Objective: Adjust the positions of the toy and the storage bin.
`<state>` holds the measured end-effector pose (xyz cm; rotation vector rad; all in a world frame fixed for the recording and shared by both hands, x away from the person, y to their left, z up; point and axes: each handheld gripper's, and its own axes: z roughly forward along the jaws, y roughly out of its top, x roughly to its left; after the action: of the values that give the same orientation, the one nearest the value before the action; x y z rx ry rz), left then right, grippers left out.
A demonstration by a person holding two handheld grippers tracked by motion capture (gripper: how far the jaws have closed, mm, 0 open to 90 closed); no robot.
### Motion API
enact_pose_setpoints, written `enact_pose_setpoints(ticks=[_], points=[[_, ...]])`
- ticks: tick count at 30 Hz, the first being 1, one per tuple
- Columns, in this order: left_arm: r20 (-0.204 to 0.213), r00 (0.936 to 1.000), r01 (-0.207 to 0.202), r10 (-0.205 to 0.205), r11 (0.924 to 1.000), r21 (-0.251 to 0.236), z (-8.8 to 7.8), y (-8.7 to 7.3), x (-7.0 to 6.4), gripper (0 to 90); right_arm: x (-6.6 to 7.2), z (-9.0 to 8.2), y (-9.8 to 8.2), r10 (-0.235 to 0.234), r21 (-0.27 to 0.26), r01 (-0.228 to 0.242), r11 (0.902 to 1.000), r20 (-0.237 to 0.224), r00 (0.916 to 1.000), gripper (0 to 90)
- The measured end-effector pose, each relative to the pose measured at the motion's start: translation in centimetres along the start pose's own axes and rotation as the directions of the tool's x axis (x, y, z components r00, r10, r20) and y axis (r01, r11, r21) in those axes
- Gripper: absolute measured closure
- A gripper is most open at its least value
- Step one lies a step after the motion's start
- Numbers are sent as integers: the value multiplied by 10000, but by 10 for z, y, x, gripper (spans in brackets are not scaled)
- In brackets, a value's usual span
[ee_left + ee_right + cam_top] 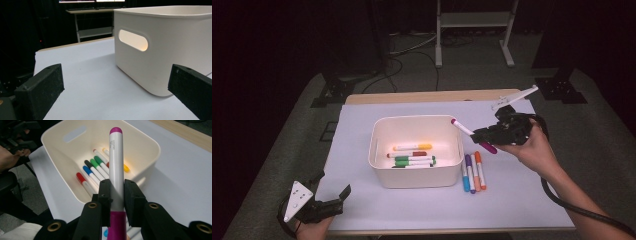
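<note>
Black jaws of the right gripper (pixel 117 192) clamp a magenta marker (pixel 116 170) at lower centre of its own view, the cap end pointing up over the white bin (pixel 150 147). That view looks into the bin and picks out red, blue, black and green markers (pixel 96 163). From above, the marker (pixel 467 131) hangs tilted over the bin's right rim (pixel 460 145), with three loose markers (pixel 474 172) lying just right of it. At lower left, the left gripper (pixel 334 200) rests with jaws spread wide and nothing between them; its view faces the bin's handle slot (pixel 133 40).
</note>
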<state>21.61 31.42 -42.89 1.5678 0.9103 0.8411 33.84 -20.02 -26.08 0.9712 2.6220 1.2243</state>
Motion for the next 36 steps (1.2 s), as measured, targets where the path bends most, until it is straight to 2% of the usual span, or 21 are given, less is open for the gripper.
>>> enact_pose_setpoints(ticks=[8,17,24,25,28,36], points=[[12,10000,7,-7,10000,-23,0,0,0,0,21,16,32,-755,196,764,9969,-438,9962,757],[-18,10000,3,-3,10000,-50,0,0,1,0,41,48,59,-1256,478,1312,9902,-1052,9865,757],[22,10000,31,-31,10000,-85,-1,0,1,0,53,78,71,-1562,802,1696,9822,-1513,9761,757],[22,10000,31,-31,10000,-85,-1,0,1,0,53,78,71,-1562,802,1696,9822,-1513,9761,757],[13,10000,32,-32,10000,-83,-1,0,2,0,60,99,77,-1747,938,1938,9765,-1813,9678,756],[11,10000,80,-80,9999,-99,-1,0,2,0,65,131,80,-1869,1258,2186,9677,-2246,9564,756]])
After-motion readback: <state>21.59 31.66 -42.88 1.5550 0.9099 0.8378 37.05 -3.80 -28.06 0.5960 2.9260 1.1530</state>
